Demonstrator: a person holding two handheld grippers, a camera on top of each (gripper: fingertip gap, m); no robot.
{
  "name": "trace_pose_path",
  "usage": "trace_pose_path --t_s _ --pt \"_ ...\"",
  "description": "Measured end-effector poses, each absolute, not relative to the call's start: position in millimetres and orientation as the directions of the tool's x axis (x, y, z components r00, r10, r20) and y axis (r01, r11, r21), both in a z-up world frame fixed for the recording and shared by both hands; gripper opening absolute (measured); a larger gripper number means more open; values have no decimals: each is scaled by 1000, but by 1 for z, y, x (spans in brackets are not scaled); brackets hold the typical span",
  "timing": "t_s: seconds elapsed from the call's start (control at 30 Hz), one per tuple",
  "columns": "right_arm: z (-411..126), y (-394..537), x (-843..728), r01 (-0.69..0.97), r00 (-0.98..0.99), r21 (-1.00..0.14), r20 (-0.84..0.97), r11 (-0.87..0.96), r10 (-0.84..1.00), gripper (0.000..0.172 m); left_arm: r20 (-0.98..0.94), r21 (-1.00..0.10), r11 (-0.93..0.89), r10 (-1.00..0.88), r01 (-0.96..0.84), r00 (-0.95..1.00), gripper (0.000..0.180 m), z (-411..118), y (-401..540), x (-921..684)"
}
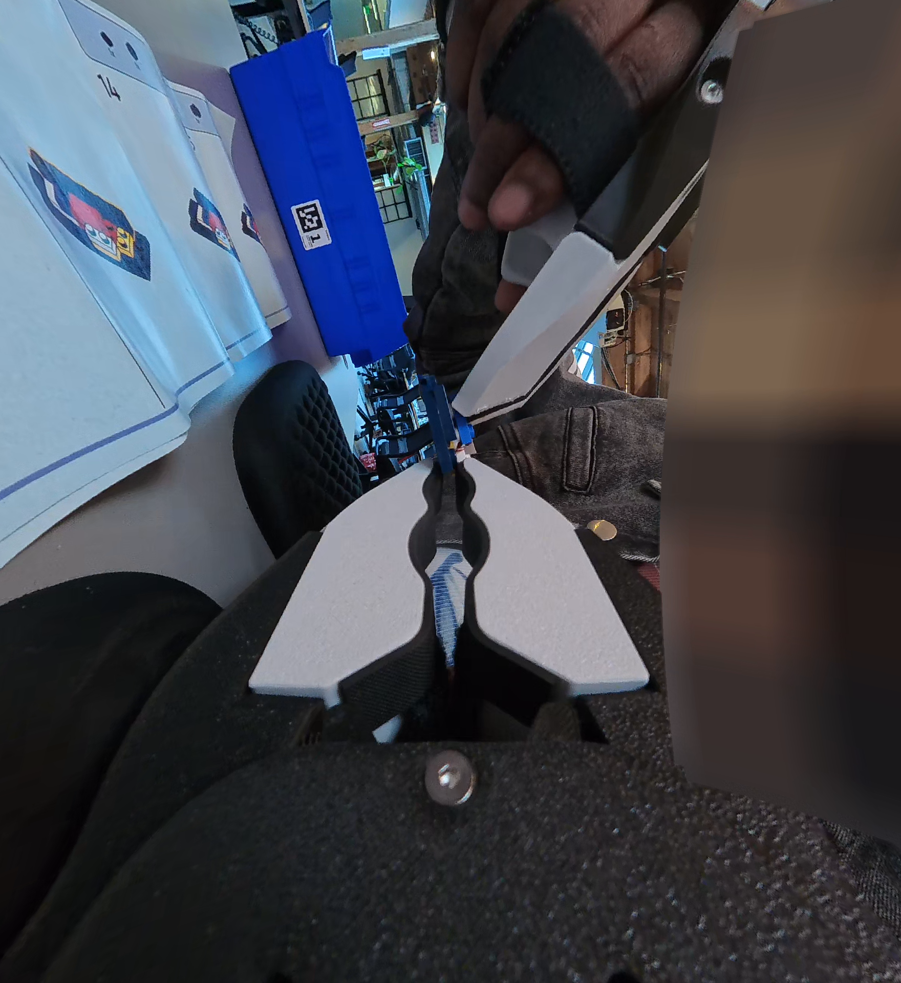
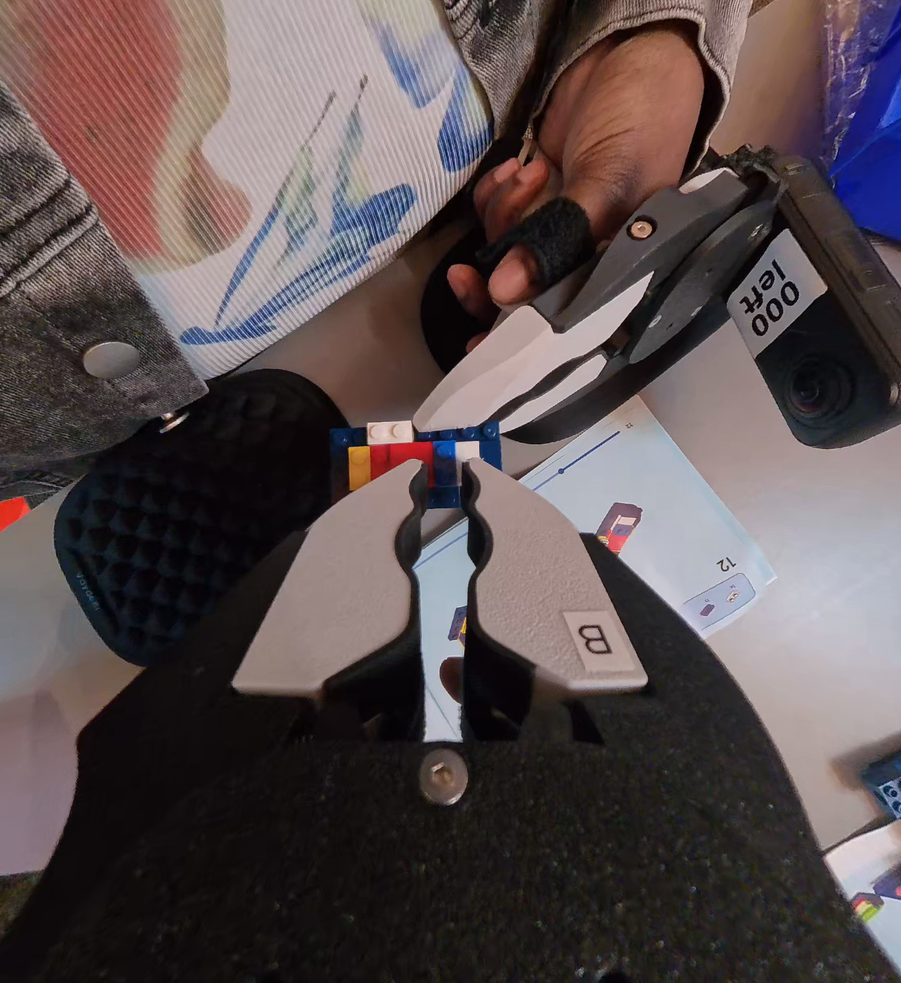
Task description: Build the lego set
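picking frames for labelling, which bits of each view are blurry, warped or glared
Left wrist view: a mosaic patch covers the right side, fisheye bends the instruction sheets. Right wrist view: striped shirt shows moiré, edges curve, the brick plate is fairly sharp.

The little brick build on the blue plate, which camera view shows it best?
The right wrist view: the brick build faces the camera, showing its white, yellow and red bricks on the blue plate. The left wrist view shows it only edge-on, a thin blue strip at the left gripper.
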State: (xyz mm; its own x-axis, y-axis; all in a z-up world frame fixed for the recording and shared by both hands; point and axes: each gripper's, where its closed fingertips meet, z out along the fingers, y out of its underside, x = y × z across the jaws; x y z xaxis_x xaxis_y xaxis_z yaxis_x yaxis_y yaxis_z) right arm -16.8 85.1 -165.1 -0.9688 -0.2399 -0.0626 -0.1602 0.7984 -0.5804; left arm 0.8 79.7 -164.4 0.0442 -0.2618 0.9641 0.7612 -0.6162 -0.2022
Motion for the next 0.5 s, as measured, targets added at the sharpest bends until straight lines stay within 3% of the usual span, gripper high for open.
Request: trace_pose_path --t_s 0.17,0.23,0.3,0.4,0.5 --pt "-160 85 -19 -75 -977 -619 -111 782 -181 21 964 -206 -617 -263 759 47 4 -164 80 2" --pt "-150 86 -32 91 -982 -686 -183 722 -50 27 963 -206 -616 -264 760 47 4 -164 80 1" --pt "-144 91 -55 379 -922 -723 -344 577 175 36 963 -211 -614 -264 761 54 4 -164 79 1" --pt "-138 96 -64 786 -618 -580 -746 215 247 45 963 -219 -604 -262 766 69 4 -165 80 0" --pt "-156 97 -50 920 -391 -381 -897 88 203 50 963 -221 -600 -260 768 74 4 -166 80 0"
